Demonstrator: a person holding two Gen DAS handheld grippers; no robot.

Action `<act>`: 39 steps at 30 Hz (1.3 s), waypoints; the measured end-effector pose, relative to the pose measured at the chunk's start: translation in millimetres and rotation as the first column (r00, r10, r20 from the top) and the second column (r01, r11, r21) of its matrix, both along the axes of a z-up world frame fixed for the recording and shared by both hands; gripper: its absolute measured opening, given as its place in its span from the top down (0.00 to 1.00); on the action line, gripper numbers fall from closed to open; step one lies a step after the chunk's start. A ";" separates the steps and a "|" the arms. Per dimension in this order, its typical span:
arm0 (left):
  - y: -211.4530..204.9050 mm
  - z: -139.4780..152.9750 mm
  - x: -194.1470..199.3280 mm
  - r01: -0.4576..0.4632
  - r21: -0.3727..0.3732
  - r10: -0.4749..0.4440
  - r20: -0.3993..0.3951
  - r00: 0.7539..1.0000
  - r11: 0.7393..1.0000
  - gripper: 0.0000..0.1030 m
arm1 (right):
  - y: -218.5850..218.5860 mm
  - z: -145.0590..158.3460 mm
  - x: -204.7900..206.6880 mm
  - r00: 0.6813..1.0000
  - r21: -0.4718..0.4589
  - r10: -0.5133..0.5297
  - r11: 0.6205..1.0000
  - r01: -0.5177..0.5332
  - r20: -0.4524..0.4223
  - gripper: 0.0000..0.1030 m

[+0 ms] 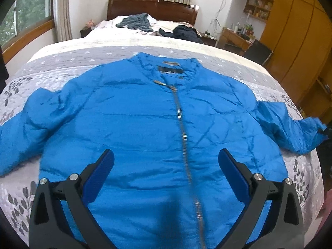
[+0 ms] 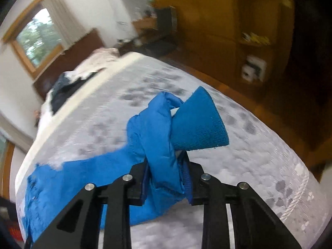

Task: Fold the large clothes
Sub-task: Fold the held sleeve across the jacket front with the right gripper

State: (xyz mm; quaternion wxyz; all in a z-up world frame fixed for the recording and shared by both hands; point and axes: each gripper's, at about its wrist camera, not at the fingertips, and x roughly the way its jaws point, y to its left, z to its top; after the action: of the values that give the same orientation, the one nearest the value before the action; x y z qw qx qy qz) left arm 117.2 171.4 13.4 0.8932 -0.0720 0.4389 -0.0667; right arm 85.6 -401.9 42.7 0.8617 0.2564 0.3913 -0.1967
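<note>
I'm clenching the right gripper [image 2: 166, 178] on the jacket [image 1: 145, 120] cuff [image 2: 197, 122], probably to fold the sleeve inward; the left gripper [image 1: 166, 157] is hovering released.

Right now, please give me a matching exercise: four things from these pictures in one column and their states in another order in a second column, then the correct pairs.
Things:
1. left tongs
2. right tongs
3. blue jacket's zipper
4. dark garment

States:
A. closed up to the collar
B. lying crumpled near the headboard
C. open, holding nothing
D. shut on the sleeve cuff

Pairs: 1-C, 2-D, 3-A, 4-B
</note>
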 end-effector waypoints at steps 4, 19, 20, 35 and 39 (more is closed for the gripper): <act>14.2 -0.7 -2.4 -0.026 -0.011 0.026 -0.008 1.000 1.000 0.04 | 65.6 35.5 17.7 0.984 -0.007 0.160 0.987 -0.160 0.081 0.73; 56.6 2.6 -12.1 -0.065 -0.015 0.065 0.006 0.998 0.998 0.04 | 336.3 54.5 77.3 0.763 -0.040 0.634 0.772 -0.635 0.128 0.74; 60.5 2.6 -11.8 -0.071 -0.017 0.071 0.005 0.997 0.997 0.04 | 349.9 50.2 79.9 0.750 -0.036 0.651 0.758 -0.652 0.120 0.74; 97.7 -5.0 -6.6 -0.115 -0.026 0.114 -0.020 0.993 0.993 0.04 | 466.8 -32.7 104.8 0.610 -0.002 0.787 0.613 -0.790 -0.097 0.59; 98.4 -6.6 -2.3 -0.105 -0.035 0.104 -0.037 0.994 0.994 0.04 | 463.4 -20.6 88.9 0.575 0.003 0.816 0.576 -0.817 -0.057 0.41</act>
State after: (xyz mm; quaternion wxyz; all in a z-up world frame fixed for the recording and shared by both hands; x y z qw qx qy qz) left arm 114.8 269.8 6.8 0.8861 -0.1127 0.4488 -0.0265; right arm 174.6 61.4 22.1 0.8480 0.0320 0.4853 0.2107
